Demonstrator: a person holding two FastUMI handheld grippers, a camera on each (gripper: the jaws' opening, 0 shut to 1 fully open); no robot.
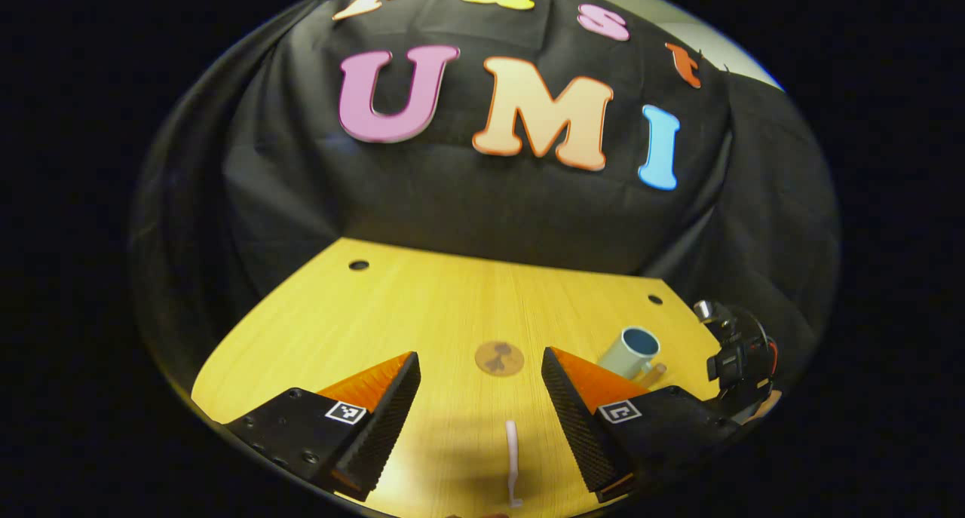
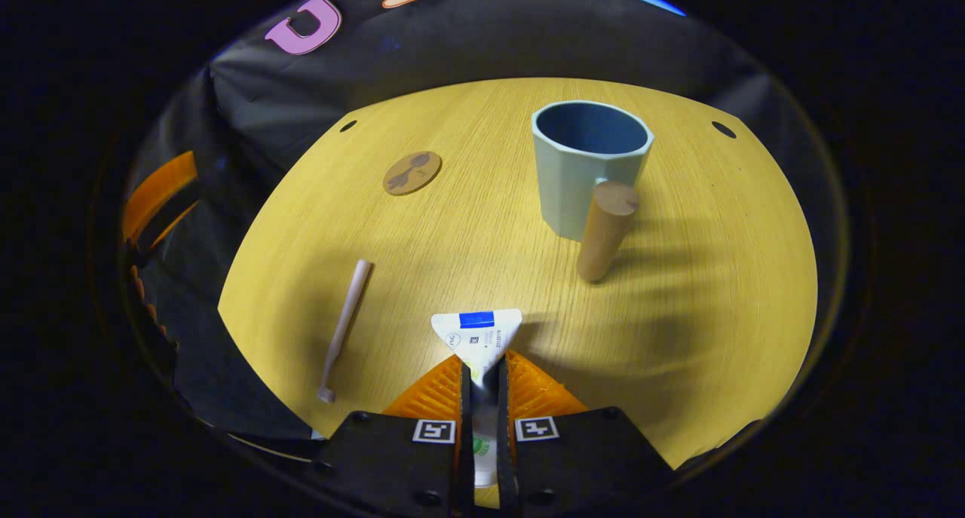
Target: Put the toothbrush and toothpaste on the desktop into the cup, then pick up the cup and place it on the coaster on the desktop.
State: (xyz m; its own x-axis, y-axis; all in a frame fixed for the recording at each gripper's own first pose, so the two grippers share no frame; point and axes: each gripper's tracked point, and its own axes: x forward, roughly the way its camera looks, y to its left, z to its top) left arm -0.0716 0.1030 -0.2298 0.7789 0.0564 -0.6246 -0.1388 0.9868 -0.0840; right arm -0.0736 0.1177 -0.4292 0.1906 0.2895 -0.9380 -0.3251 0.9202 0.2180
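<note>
Right gripper [image 2: 482,378] pinches the toothpaste [image 2: 477,337] flat between closed jaws, crimped end forward, tube pointing toward the cup [image 2: 590,163] ahead and slightly right; probably lifted off the desktop [image 2: 716,277], hard to tell. Left gripper [image 1: 482,397] jaws spread wide, toothbrush [image 1: 513,461] lying between them, long axis along the fingers. Coaster [image 1: 499,358] beyond, cup far right.
</note>
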